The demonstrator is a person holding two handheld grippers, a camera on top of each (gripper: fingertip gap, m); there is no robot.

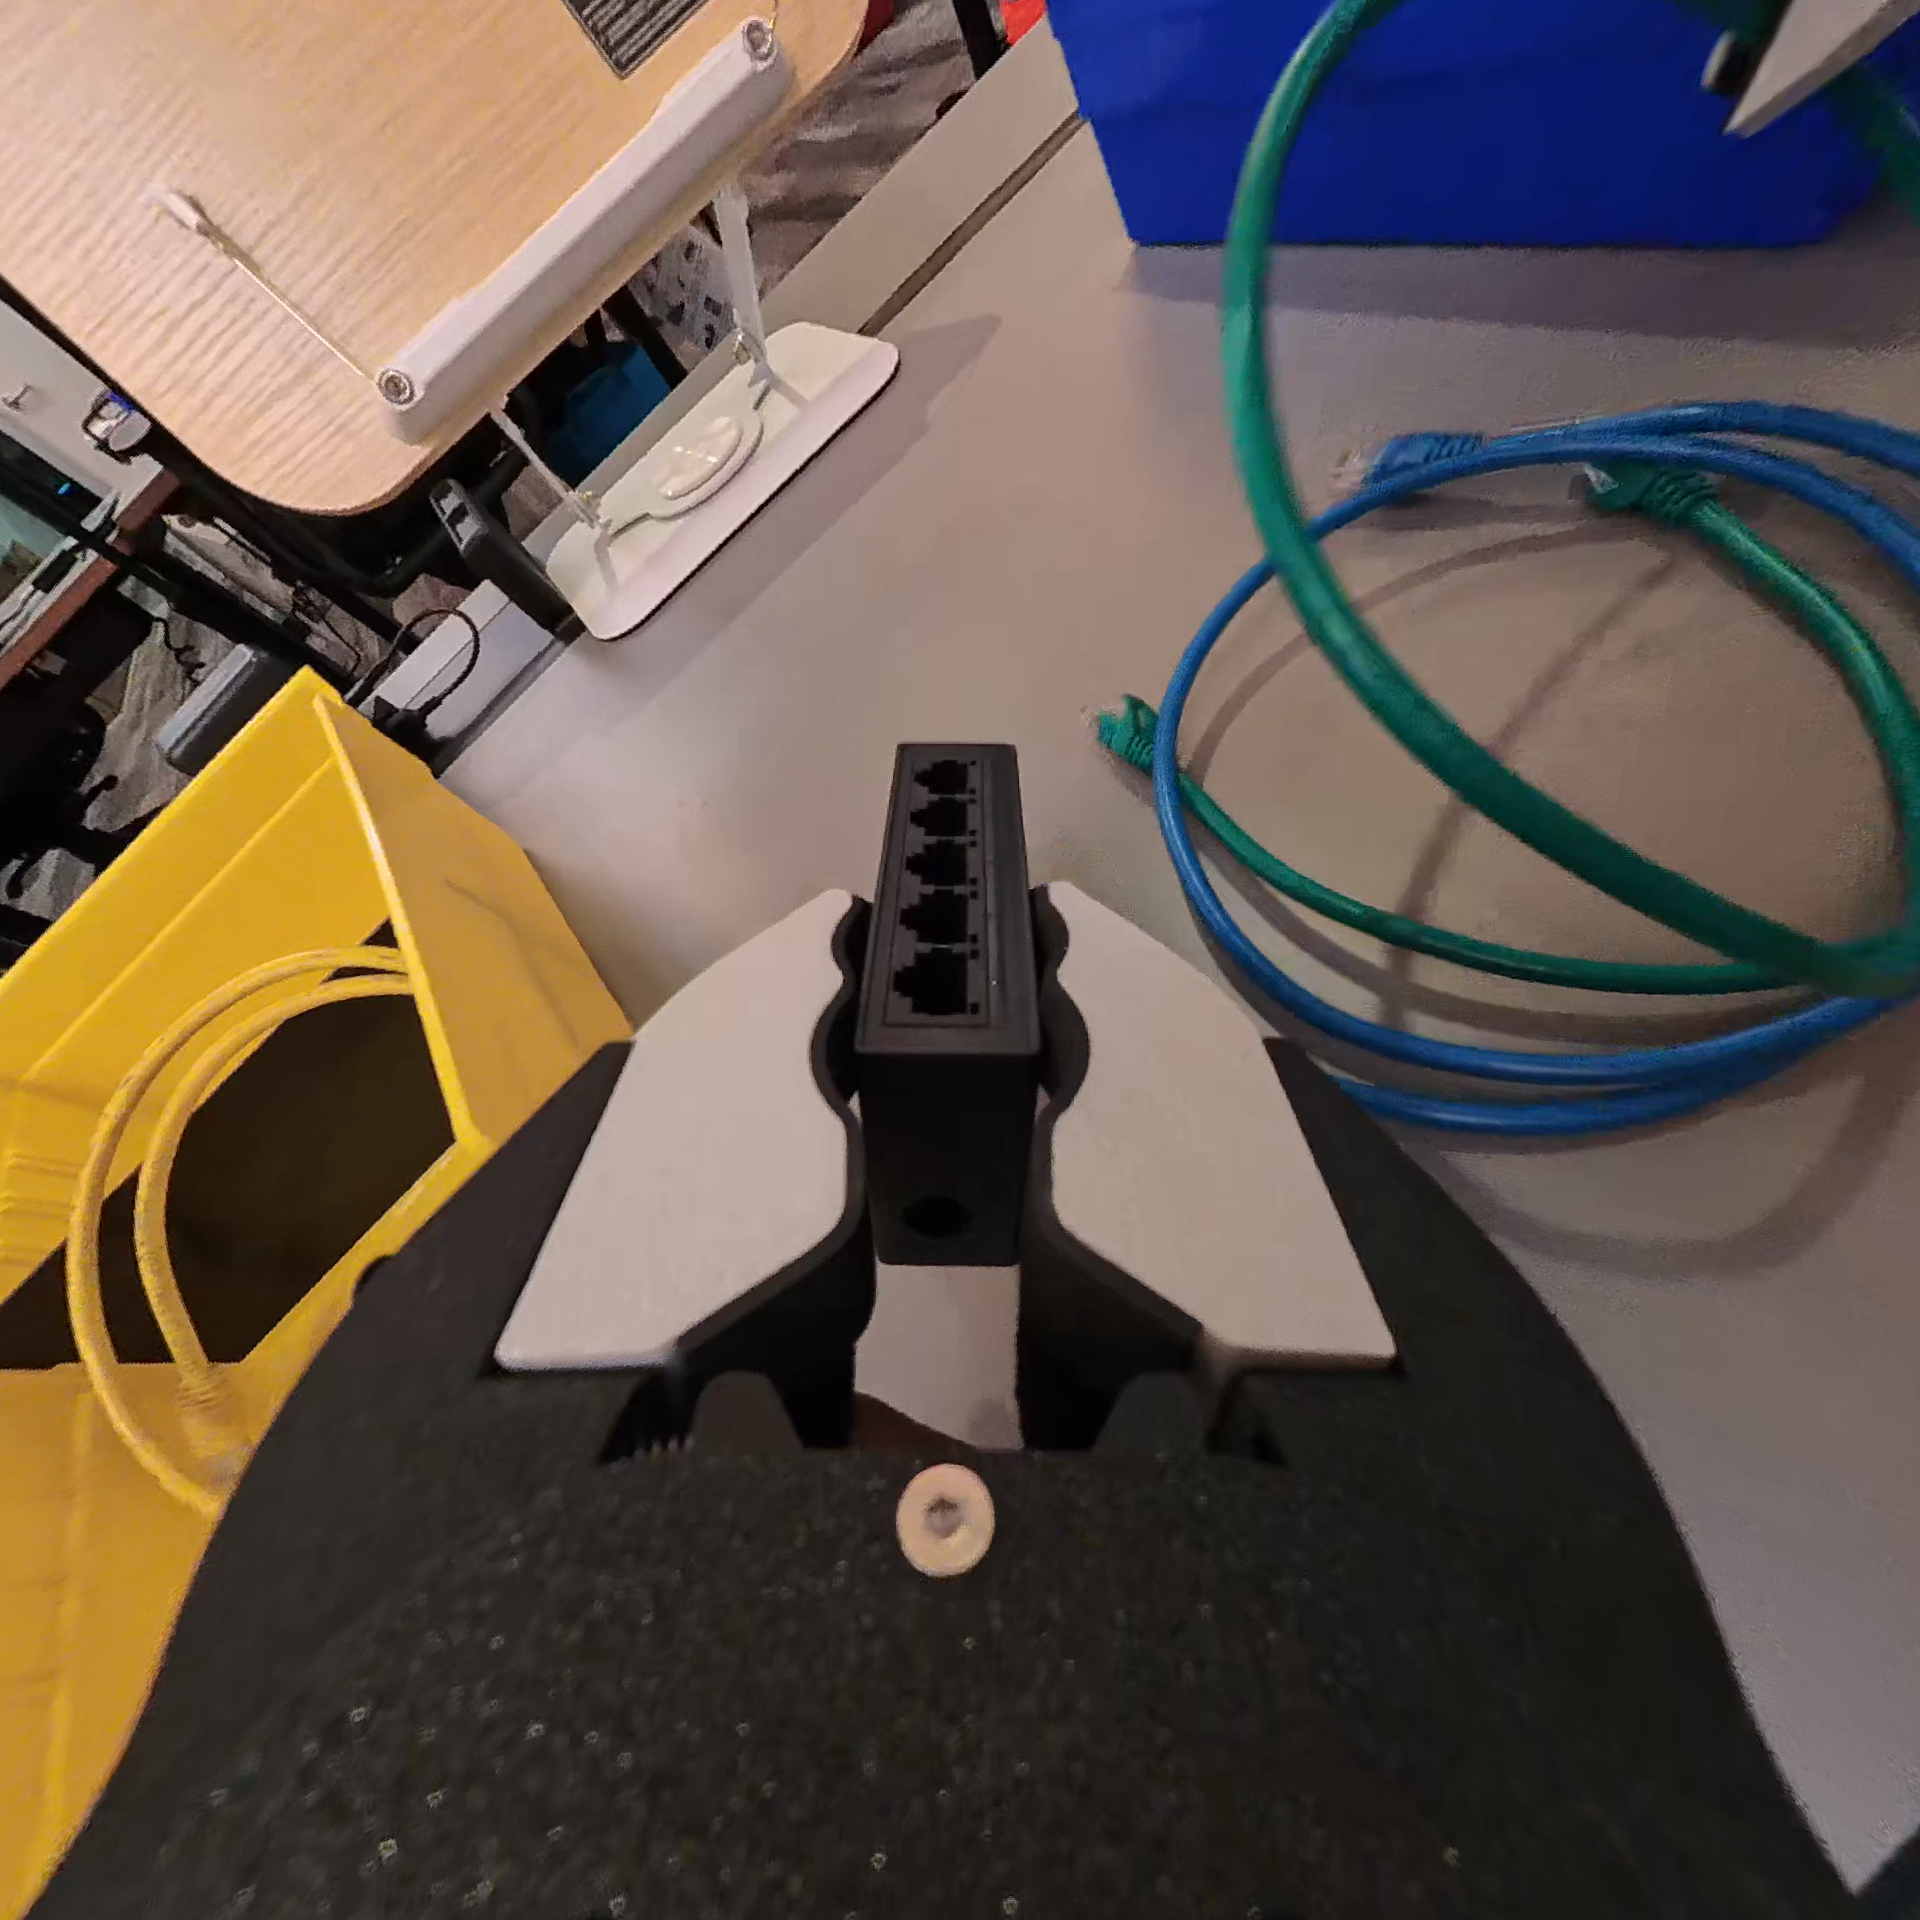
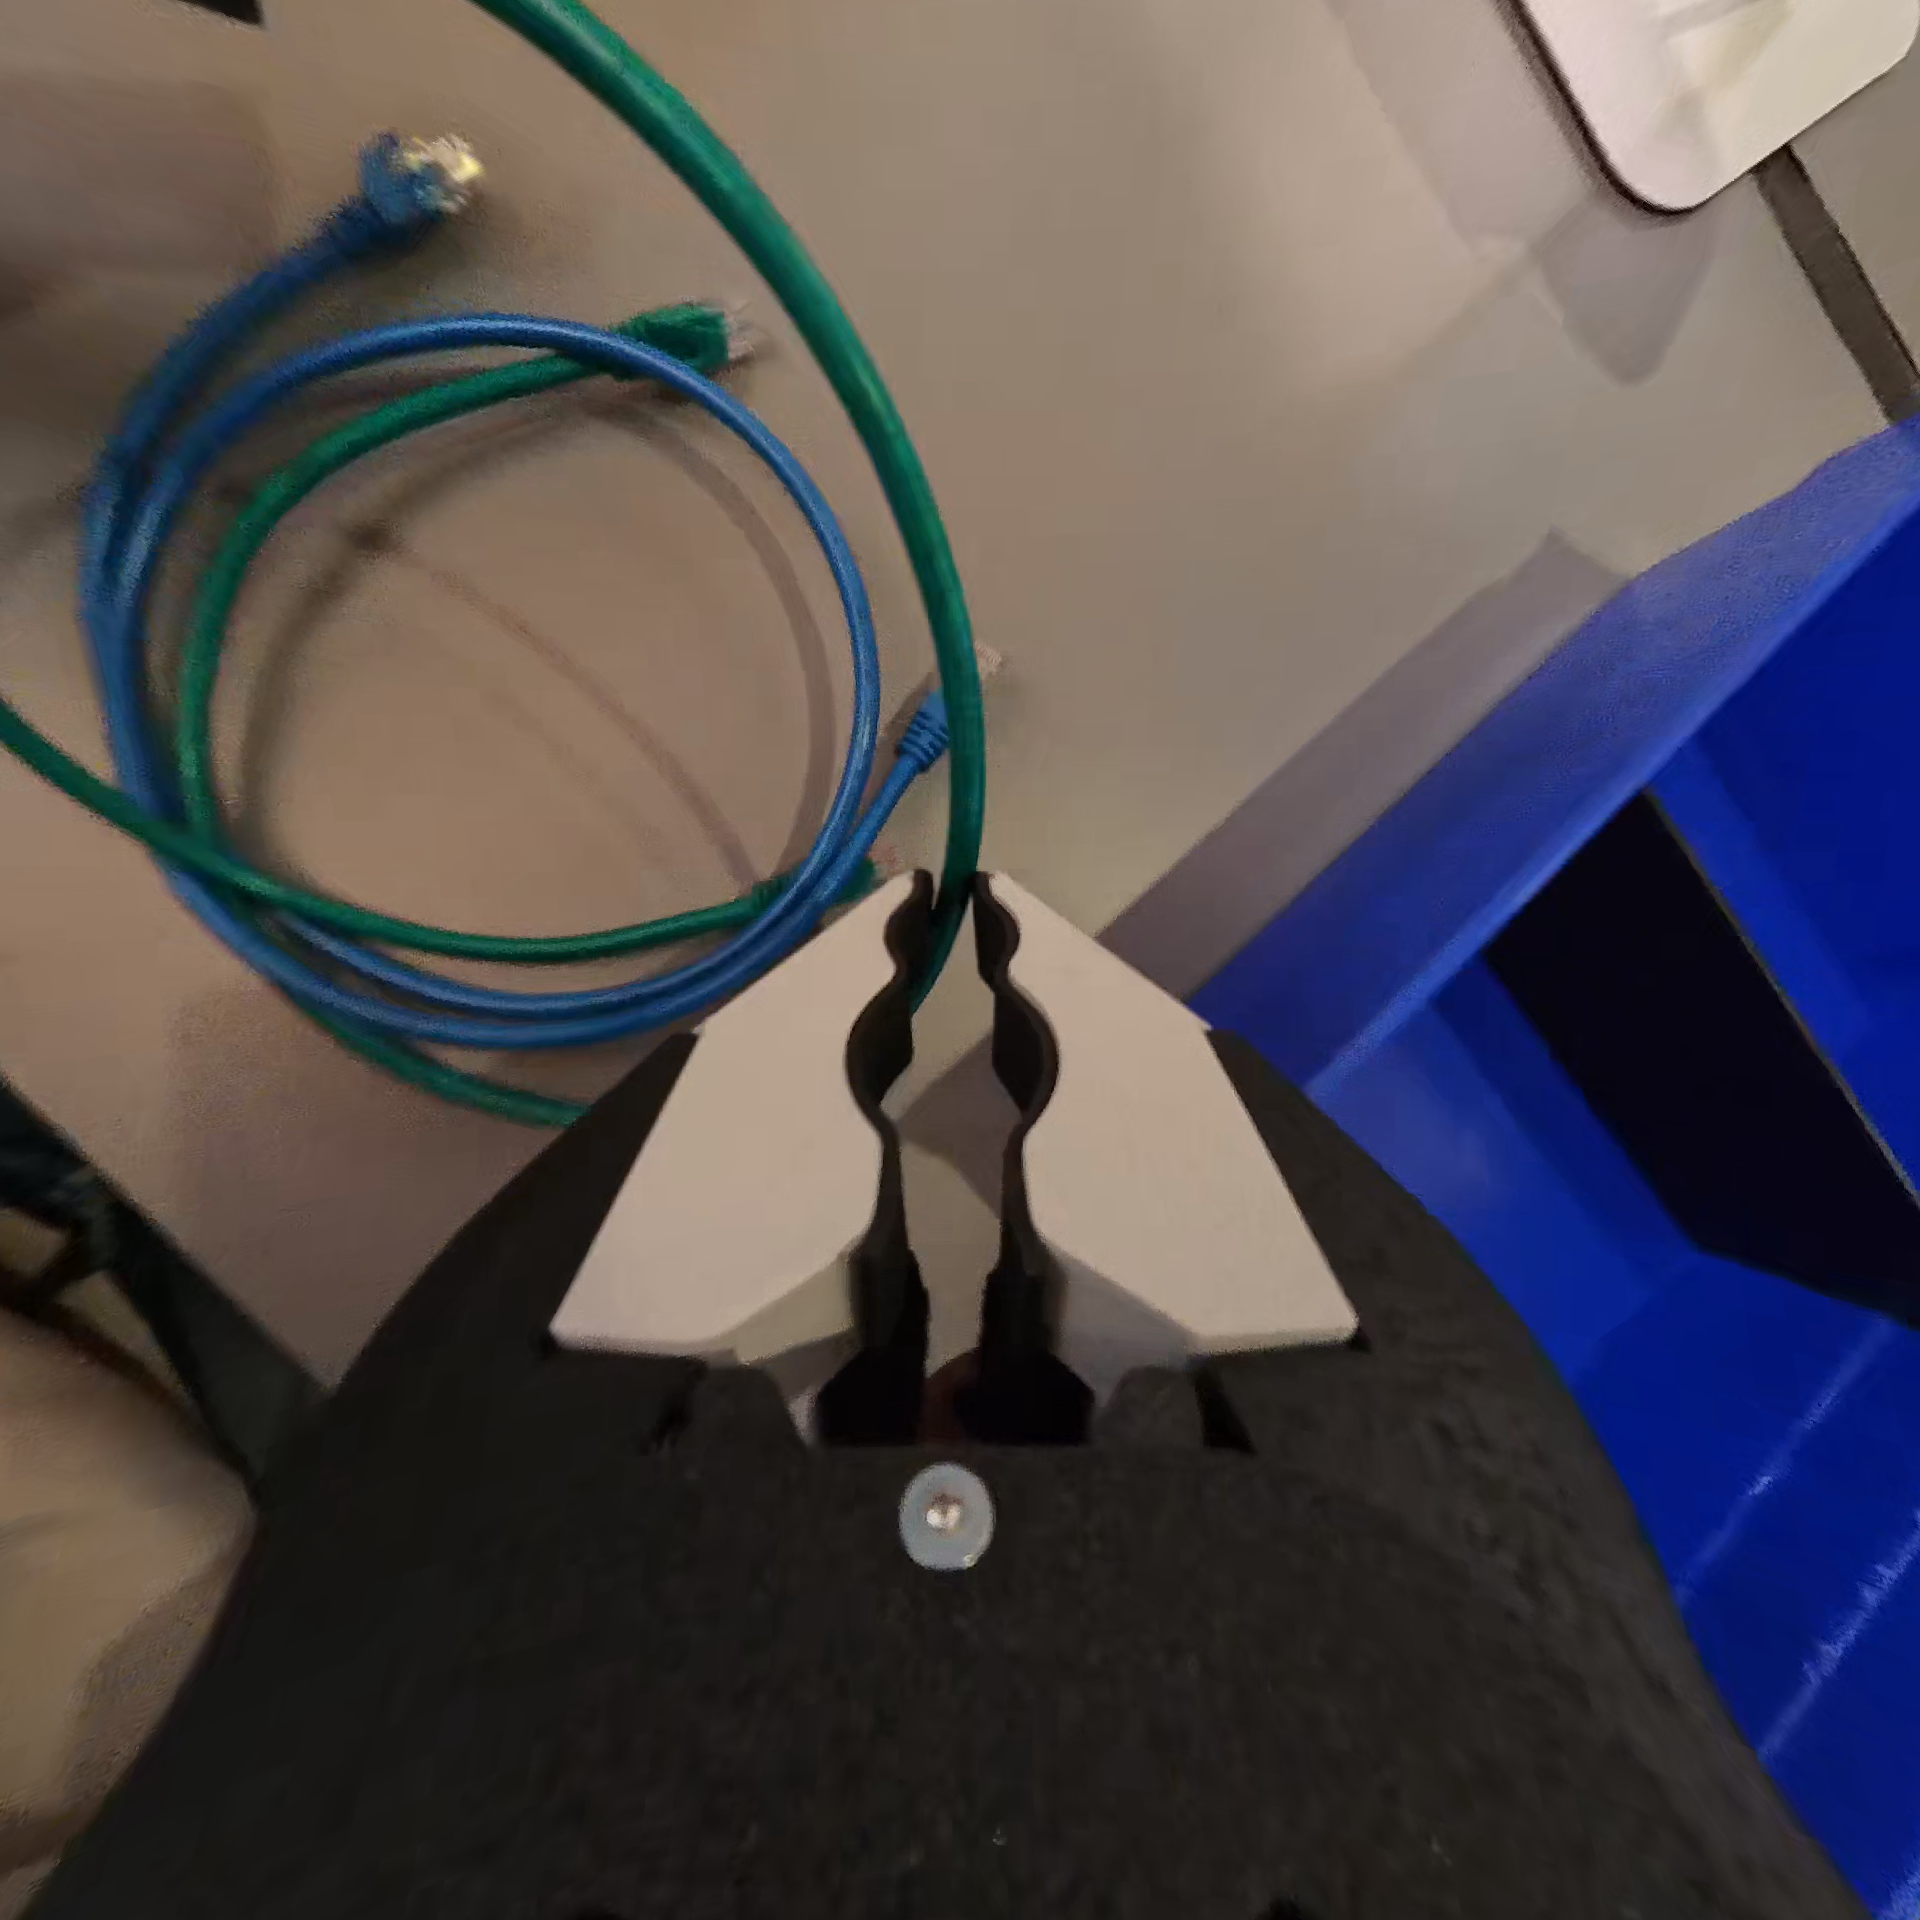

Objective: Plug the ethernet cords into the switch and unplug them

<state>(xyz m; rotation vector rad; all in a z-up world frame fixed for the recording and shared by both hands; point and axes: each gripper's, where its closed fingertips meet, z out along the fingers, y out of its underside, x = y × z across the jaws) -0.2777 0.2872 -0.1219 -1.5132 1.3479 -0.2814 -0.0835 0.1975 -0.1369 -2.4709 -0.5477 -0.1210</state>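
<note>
My left tool [image 1: 945, 940] grips the switch [image 1: 948, 914], ports empty; my right tool [image 2: 948, 894] pinches a green cord [image 2: 831, 312]. No plugging done yet.

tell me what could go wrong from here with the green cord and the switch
1. The right gripper pinches the green cord mid-length, not at a plug, so aiming a plug at the switch could be hard.
2. That cord loops through the blue cord; lifting may drag it.
</note>
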